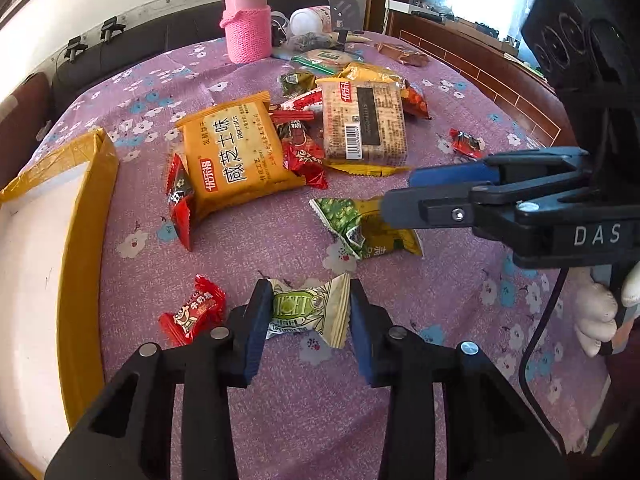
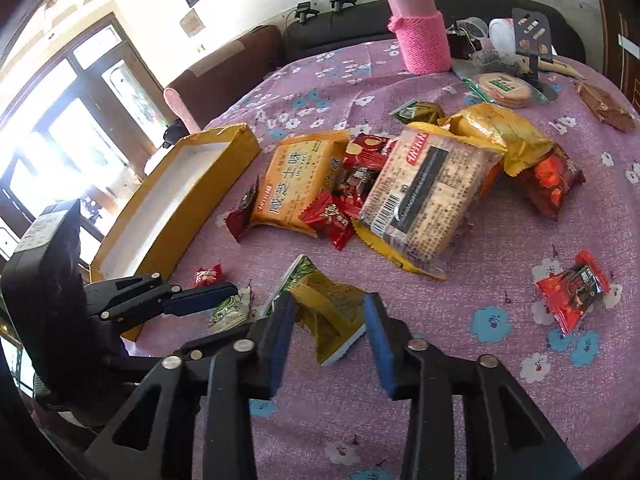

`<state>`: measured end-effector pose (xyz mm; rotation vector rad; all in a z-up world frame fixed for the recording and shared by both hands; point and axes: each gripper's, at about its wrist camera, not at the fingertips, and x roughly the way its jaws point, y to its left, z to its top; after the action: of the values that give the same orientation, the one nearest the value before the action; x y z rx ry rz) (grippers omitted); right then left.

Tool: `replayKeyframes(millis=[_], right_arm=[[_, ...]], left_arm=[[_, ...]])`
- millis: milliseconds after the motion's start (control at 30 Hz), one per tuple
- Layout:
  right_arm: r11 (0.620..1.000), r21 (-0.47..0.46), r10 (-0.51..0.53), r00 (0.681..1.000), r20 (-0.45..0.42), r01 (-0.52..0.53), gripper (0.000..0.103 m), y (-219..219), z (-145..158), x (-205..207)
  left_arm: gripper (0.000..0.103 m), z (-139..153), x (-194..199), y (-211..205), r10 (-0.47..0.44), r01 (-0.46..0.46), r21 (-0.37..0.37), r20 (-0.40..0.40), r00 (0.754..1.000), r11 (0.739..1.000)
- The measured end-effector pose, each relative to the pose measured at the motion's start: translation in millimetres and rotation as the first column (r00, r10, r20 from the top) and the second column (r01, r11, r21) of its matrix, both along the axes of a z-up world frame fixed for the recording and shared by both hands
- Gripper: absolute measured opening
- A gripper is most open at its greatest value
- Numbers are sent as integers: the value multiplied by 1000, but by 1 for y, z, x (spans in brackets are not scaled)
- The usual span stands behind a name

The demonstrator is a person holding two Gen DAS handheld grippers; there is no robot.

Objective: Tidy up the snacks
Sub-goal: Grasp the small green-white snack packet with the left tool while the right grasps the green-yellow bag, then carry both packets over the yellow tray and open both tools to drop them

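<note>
My left gripper [image 1: 307,320] is open, its fingers on either side of a small pale green-and-white candy packet [image 1: 310,310] lying on the purple cloth. My right gripper [image 2: 330,334] is open around a green-and-yellow snack packet [image 2: 328,308], also seen in the left wrist view [image 1: 366,226]. A yellow cardboard box [image 1: 86,208] with a white inside sits at the left, seen too in the right wrist view [image 2: 172,204]. A pile of snacks lies mid-table: an orange biscuit pack [image 1: 236,154], a clear cracker pack [image 1: 364,120] and several red candies.
A small red candy [image 1: 192,310] lies left of my left gripper. Another red candy [image 2: 572,288] lies at the right. A pink flask [image 1: 247,16], a phone stand [image 2: 532,36] and jars stand at the table's far edge. A dark sofa is behind.
</note>
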<state>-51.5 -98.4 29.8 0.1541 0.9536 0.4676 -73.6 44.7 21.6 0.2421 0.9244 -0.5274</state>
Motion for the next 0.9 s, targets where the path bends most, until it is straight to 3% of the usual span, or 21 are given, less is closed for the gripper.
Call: replayKeyframes(millis=[133, 200, 267, 367, 500, 767, 900], right_arm=[[999, -30, 41, 999, 4, -40, 53, 15, -4, 10], [997, -46, 59, 998, -3, -59, 54, 21, -9, 14], [995, -74, 66, 998, 3, -65, 55, 26, -12, 15], [994, -84, 72, 997, 2, -72, 57, 28, -12, 17], [992, -111, 67, 998, 4, -66, 57, 26, -12, 14], [965, -248, 98, 993, 63, -80, 72, 51, -12, 7], [953, -285, 125, 990, 57, -104, 70, 62, -13, -1]], left_arm=[[35, 1, -3, 0, -10, 10, -11, 1, 1000, 1000], [42, -3, -2, -3, -26, 26, 5, -9, 1000, 1000], [42, -6, -4, -8, -34, 33, 29, 8, 999, 999], [23, -3, -6, -6, -10, 10, 28, 8, 1000, 1000], [17, 6, -17, 10, 38, -37, -34, 24, 999, 999], [16, 39, -49, 52, 118, -104, -182, 67, 991, 978], [16, 51, -64, 82, 168, -144, -244, 82, 982, 959]])
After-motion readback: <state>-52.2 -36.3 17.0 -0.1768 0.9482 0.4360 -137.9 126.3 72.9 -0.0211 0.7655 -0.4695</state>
